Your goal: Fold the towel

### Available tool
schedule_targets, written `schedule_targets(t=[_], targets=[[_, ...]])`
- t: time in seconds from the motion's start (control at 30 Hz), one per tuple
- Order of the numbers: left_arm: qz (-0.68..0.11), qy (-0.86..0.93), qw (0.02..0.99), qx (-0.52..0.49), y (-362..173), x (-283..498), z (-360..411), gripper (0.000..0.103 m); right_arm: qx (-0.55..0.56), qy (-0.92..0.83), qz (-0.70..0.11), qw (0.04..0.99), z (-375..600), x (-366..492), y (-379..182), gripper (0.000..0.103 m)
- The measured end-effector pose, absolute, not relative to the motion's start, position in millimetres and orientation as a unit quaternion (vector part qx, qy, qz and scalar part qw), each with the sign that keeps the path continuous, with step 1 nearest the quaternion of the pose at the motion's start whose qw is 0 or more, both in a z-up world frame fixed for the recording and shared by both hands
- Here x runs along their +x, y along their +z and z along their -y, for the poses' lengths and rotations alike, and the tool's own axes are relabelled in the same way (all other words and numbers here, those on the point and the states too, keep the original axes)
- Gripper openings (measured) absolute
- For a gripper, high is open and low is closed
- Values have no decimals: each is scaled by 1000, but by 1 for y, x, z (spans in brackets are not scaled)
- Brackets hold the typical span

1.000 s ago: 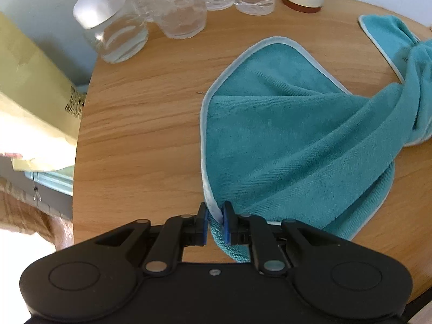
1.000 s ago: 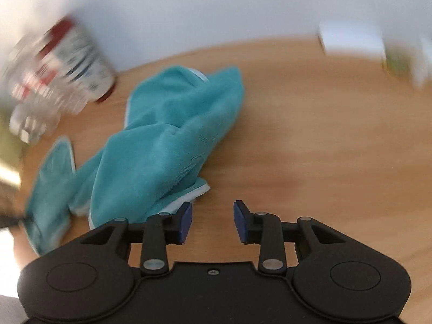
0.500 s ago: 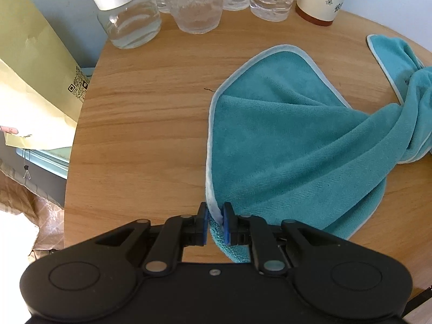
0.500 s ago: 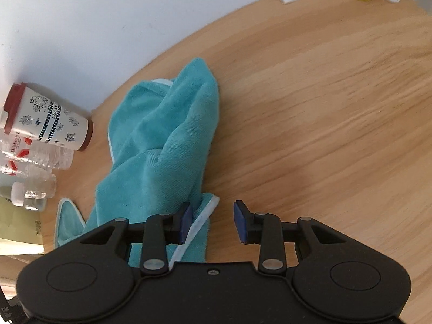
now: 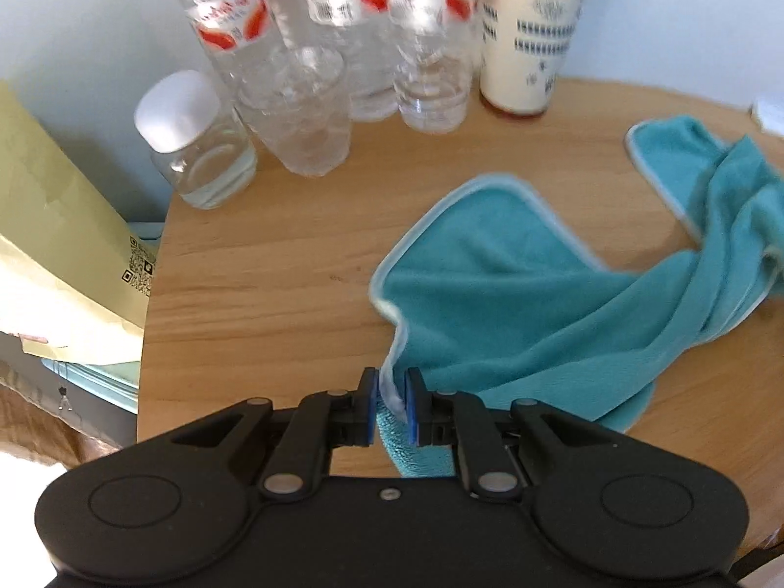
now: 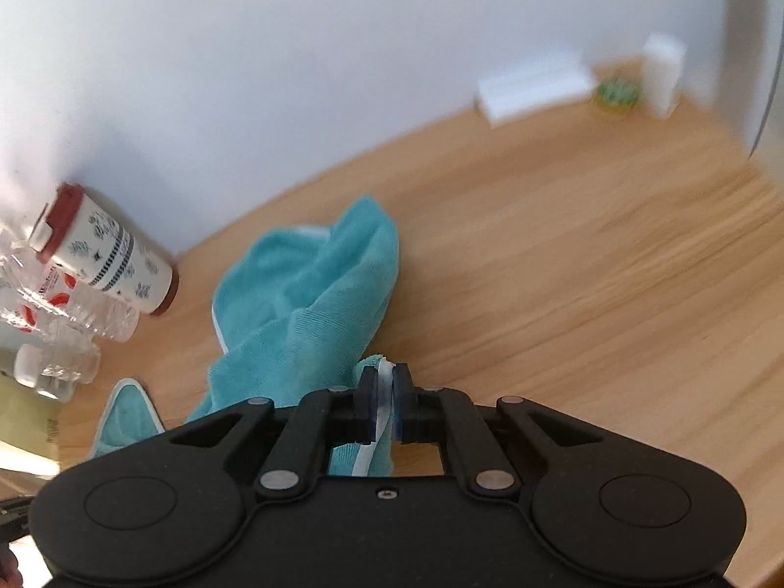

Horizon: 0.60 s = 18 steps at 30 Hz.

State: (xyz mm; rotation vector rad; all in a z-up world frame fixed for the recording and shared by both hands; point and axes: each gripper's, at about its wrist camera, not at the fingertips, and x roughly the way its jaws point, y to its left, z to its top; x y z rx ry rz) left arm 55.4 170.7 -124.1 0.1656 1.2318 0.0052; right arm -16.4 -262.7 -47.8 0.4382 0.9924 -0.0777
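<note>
Right now, near to far, as I read my two feeds:

Left gripper (image 5: 392, 399): I have its jaws pinched narrow on the pale hem of the towel (image 5: 514, 308), at a near corner.

Right gripper (image 6: 385, 394): jaws likewise drawn narrow, clamping another stretch of white-edged hem.

Towel: teal with a light border, lying on the round wooden table (image 5: 255, 294); one part is spread roughly flat, the rest is twisted and bunched toward the far side.

Progress: I judge this the very start; both grips are on, but no fold is made and the cloth is not yet laid out straight. Left to do: pull it flat, bring the edges together, press the crease.

Paper beside the table (image 5: 59, 245): carries printed square codes, too small for me to read.

Bottles (image 5: 230, 29): clear plastic with red-and-white labels; lettering blurred, unreadable.

Cup (image 5: 529, 34): cream with dark printed patterns and a red lid; I can make out no words.
</note>
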Motion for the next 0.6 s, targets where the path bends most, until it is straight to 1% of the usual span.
schedule_targets(t=[0.2,0.37,0.4,0.47,0.5,0.57,0.6], targets=[[-597,-10,797,90,-146,55,-167,11,103,-108,-451,880,247,-65,-39,6],[-609,-19,784,115,-158,53,-161,11,88,-104,-516,846,242,-92,-71,6],[-610,-19,783,120,-159,53,-161,11,88,-101,-526,840,241,-94,-78,9],[-611,-21,780,129,-161,53,-159,11,73,-92,-543,831,240,-97,-88,10],[-612,-21,779,133,-162,53,-158,11,61,-87,-547,831,241,-97,-89,12],[-613,-22,778,132,-161,55,-160,11,42,-76,-541,836,250,-94,-85,23],[-614,-21,779,129,-159,57,-162,11,45,-71,-531,843,260,-93,-78,33]])
